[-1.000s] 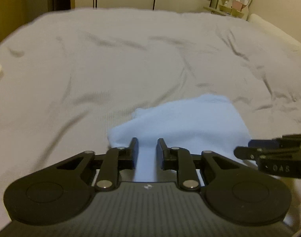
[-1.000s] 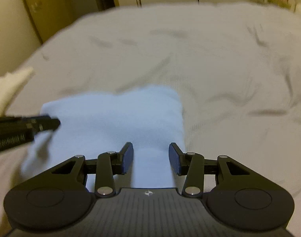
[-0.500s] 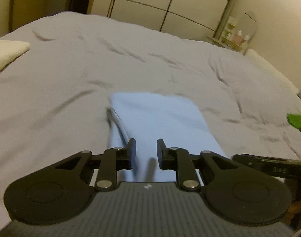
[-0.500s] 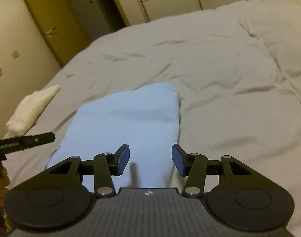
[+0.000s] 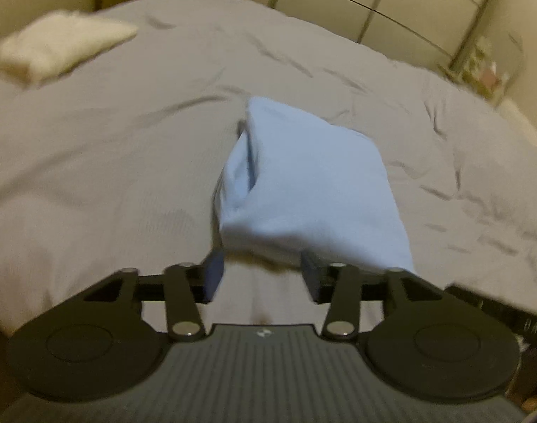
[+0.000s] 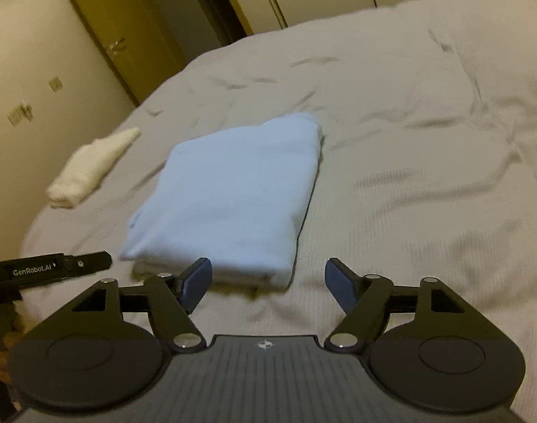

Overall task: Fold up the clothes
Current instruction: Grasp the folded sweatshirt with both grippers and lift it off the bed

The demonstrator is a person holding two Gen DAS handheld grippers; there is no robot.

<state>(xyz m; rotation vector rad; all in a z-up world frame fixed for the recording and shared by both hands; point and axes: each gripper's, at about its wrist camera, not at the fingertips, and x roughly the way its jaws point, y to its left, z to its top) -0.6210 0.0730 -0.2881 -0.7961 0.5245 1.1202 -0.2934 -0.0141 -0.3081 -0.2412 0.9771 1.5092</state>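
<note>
The light-blue garment (image 6: 229, 190) lay folded into a compact rectangle on the bed (image 6: 427, 176), both the left tongs (image 5: 261, 275) and the right tongs (image 6: 268, 278) released at its six-o'clock edge, a folded white garment (image 6: 92, 165) at ten o'clock.

A wide bed (image 6: 427, 148) under a wrinkled grey cover (image 5: 92, 162) fills the ground ahead of both claws. Beyond its far edge runs a pale panelled wardrobe (image 5: 392, 3), with a small cluttered shelf (image 5: 487, 70) far ahead to the right. Ahead and left stand a yellowish wooden door (image 6: 116, 35) and cream wall (image 6: 28, 70). The light is dim and warm.
</note>
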